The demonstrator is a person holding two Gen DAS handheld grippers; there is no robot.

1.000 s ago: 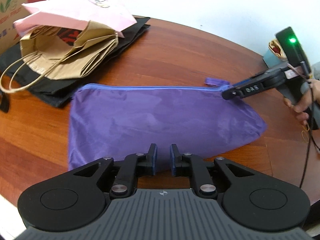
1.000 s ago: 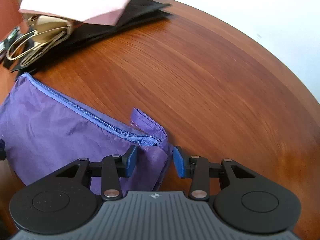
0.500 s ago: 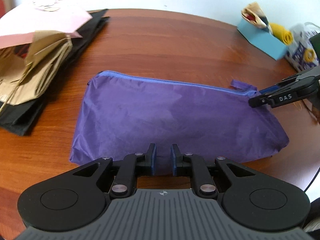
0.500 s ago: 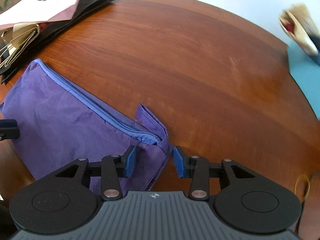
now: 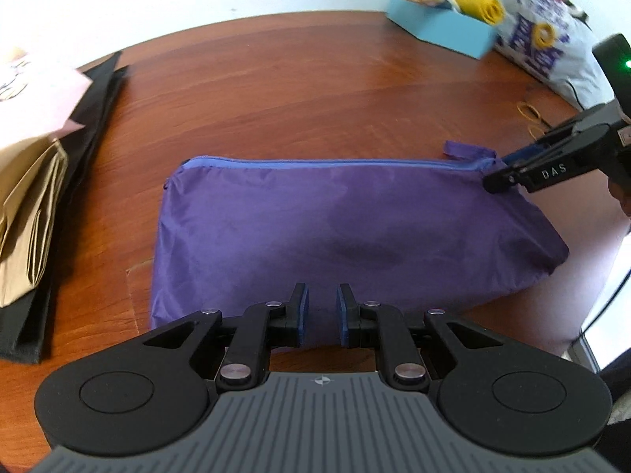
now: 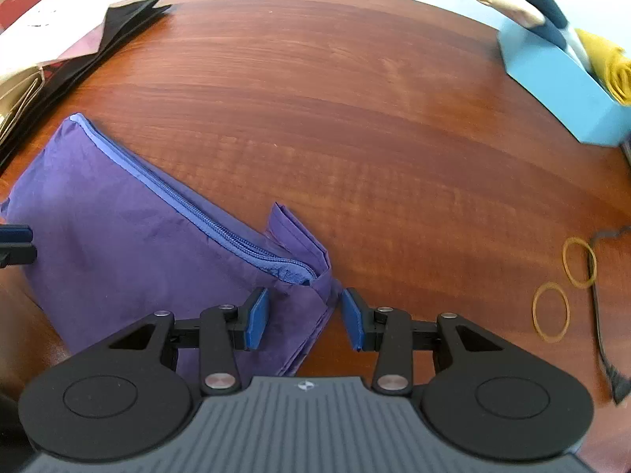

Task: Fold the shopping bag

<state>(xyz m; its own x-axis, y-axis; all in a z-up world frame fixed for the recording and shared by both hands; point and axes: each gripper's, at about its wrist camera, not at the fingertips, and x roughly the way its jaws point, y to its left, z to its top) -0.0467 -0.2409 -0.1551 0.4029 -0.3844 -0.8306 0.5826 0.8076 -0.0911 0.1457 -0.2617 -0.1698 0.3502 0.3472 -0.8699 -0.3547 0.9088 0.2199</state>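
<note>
Left gripper first: its jaws stand a narrow gap apart, nothing pinched between them, poised over the near long edge of the purple bag about midway along it. Whether the tips touch the cloth is hard to tell from here. Over to the right gripper: jaws standing well apart, straddling the bag's end corner where the blue zip runs out, with a fold of purple cloth lying between the pads but neither pad pressing on it. No grip on either side, then.

The bag itself lies flat on the brown desk, zip edge toward the far side, a small loop tab sticking out beside the zip's end. It sits roughly in the middle of the desk, its right end reaching toward the desk's near right edge.

Reading the play: this looks like the set-up for a fold, both tools lined up on the bag and no fold begun. The next move, I'd say, calls for the right jaws to close on that end corner, catching every layer, then carry it across toward the other end while the left pins or lifts the near edge. Thin, slippery cloth; a shallow bite could slide off.

Farther out: a stack of paper bags on black cloth at the left edge, a blue box at the far right, two rubber bands near the right edge.
</note>
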